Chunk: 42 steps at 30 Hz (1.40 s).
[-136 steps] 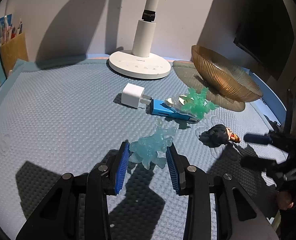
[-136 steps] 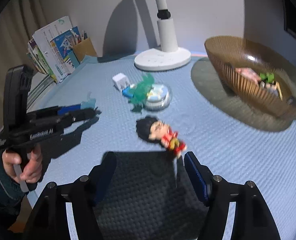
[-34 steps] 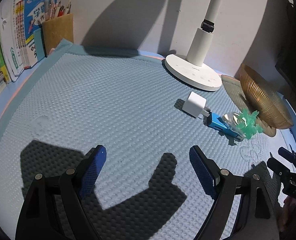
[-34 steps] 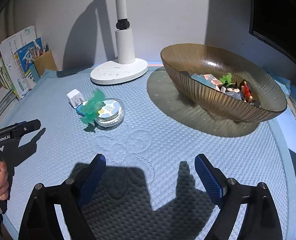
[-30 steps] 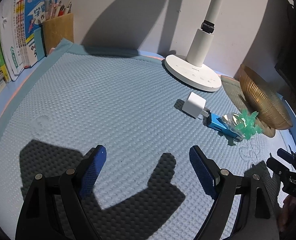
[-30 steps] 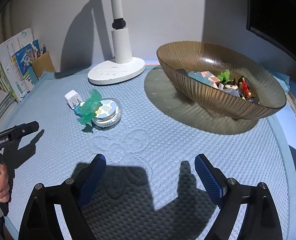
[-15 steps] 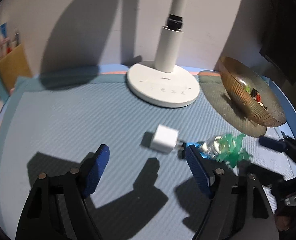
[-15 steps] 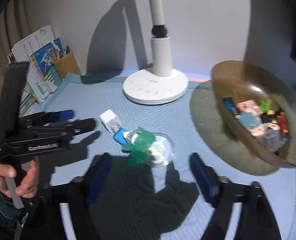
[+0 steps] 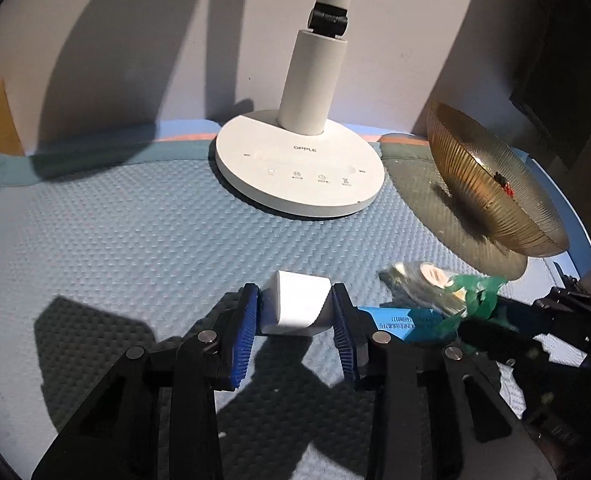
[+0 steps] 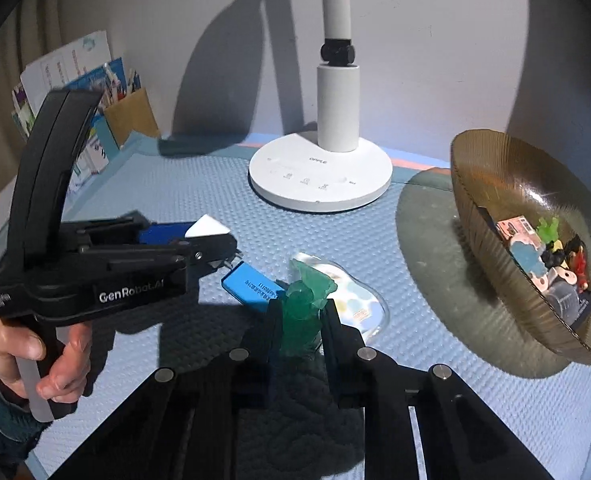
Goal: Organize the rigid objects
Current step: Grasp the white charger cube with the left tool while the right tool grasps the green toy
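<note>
Both tools closing: charger (image 9: 297, 312), green figure (image 10: 301, 316)

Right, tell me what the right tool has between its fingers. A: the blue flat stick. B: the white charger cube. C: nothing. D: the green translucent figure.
D: in the right wrist view the right tool is shut on the green translucent figure; the white charger cube sits between the left tool's closing pads, and the blue flat stick lies on the mat.
</note>
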### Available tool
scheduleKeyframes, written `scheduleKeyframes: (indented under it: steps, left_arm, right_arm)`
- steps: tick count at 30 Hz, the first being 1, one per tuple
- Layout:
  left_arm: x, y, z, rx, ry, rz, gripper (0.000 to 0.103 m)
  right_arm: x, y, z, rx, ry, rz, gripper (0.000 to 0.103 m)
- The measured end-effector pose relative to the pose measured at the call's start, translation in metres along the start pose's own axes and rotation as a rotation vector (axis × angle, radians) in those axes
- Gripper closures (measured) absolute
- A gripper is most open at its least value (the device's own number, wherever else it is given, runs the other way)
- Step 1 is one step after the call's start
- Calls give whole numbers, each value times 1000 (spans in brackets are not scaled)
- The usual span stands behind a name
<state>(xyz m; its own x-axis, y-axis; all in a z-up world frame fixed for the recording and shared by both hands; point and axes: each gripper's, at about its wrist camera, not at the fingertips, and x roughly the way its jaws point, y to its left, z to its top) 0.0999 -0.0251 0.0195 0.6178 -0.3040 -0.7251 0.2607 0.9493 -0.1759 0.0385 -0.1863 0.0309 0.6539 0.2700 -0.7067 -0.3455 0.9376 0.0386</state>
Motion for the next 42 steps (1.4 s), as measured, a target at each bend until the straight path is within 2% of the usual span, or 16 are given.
scheduleKeyframes:
  steps: [7, 15, 18, 21, 22, 23, 24, 26, 27, 35, 40, 42]
  left_arm:
    - [-39, -2, -19, -25, -43, -33, 70]
    - [-66, -21, -60, -44, -60, -41, 70]
    - [-67, -27, -70, -29, -98, 9, 70]
    - [-63, -21, -75, -49, -86, 18, 70]
    - [-64, -19, -75, -57, -94, 13, 70]
    - [-66, -17, -76, -63, -106, 7, 70]
    - [-66, -16, -76, -65, -113, 1, 70]
    - [-66, -18, -77, -56, -110, 5, 70]
    - [-66, -20, -77, -47, -111, 10, 70]
    - [-69, -30, -80, 9, -131, 36, 70]
    - [-69, -29, -80, -1, -130, 32, 70]
    - [-69, -30, -80, 2, -128, 35, 70]
  right_arm:
    - [-46, -22, -15, 123, -42, 82, 85]
    - [-55, -57, -64, 370, 53, 173, 85]
    - [-51, -64, -81, 434, 97, 192, 85]
    - [-52, -72, -96, 486, 124, 214, 79]
    - [-55, -74, -99, 490, 120, 211, 76]
    - [-60, -77, -102, 491, 113, 205, 67]
    - [-65, -79, -105, 488, 100, 199, 52]
    - [-77, -81, -107, 470, 67, 177, 37]
    - [-80, -80, -107, 455, 60, 161, 35]
    - [-62, -55, -95, 332, 96, 84, 35]
    - [-49, -40, -89, 283, 103, -33, 35]
    - [-47, -34, -89, 255, 107, -82, 42]
